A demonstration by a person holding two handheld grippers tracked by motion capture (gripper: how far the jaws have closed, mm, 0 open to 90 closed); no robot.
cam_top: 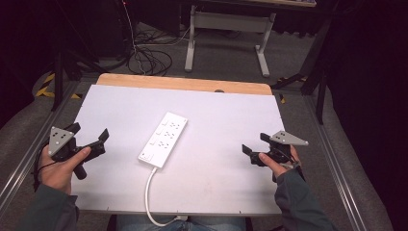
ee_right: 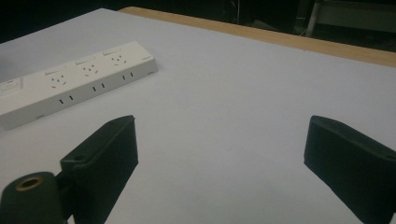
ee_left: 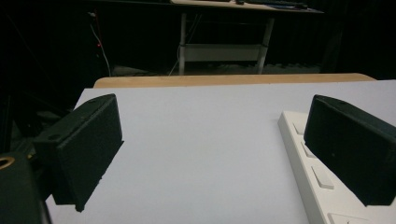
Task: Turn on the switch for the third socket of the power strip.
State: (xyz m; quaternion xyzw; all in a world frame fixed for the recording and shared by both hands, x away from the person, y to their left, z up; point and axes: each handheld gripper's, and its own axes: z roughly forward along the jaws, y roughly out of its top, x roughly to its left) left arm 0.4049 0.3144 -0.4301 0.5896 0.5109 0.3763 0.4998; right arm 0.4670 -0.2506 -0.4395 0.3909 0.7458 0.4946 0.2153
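So far nothing is held: the left gripper [cam_top: 89, 139] and the right gripper [cam_top: 255, 150] both hover with jaws spread wide and empty, one at each side of the table [cam_top: 231, 120]. The white power strip [cam_top: 163, 138] lies slanted in the middle, its cord [cam_top: 150, 192] running off the near edge. If either gripper pushes or lifts the strip, the cord would likely tug it askew or drag it toward the near edge, and the smooth casing could slip from a shallow pinch.
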